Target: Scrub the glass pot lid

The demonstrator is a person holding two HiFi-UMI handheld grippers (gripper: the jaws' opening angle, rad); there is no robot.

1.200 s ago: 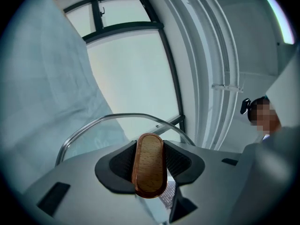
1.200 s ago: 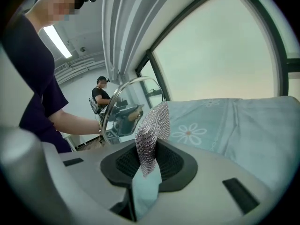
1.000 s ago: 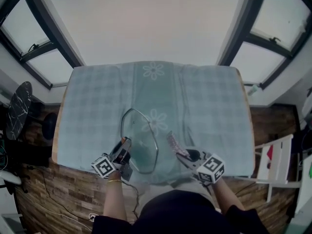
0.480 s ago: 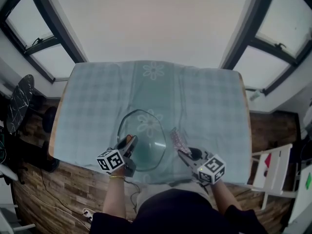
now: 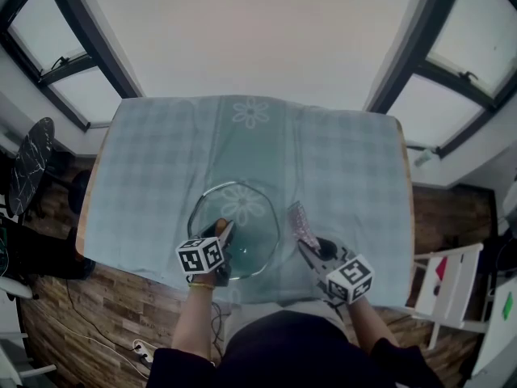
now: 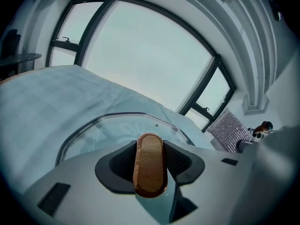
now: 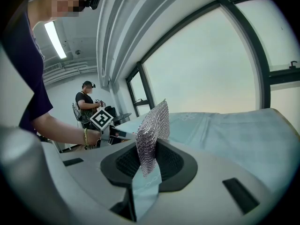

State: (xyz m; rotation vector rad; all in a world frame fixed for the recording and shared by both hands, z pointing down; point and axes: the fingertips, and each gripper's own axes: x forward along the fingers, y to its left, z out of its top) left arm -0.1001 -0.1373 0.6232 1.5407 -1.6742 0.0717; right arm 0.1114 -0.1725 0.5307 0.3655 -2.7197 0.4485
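my left gripper (image 5: 220,234) clamps the glass lid (image 5: 252,212) by its handle (image 6: 150,168); right gripper (image 5: 308,242), gripping the scrubber (image 7: 152,128), sits just right of it

lab-like room: tall windows (image 5: 242,31), cloth-covered table (image 5: 347,160), second person (image 7: 86,103) with headset.

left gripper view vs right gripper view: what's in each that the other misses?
Left only: the glass lid and its wooden handle, clamped between the left gripper jaws. Right only: the grip of the right gripper on the mesh scrubber, the wearer's arm, and a second person standing behind. Both: the two grippers, the scrubber, the tablecloth.
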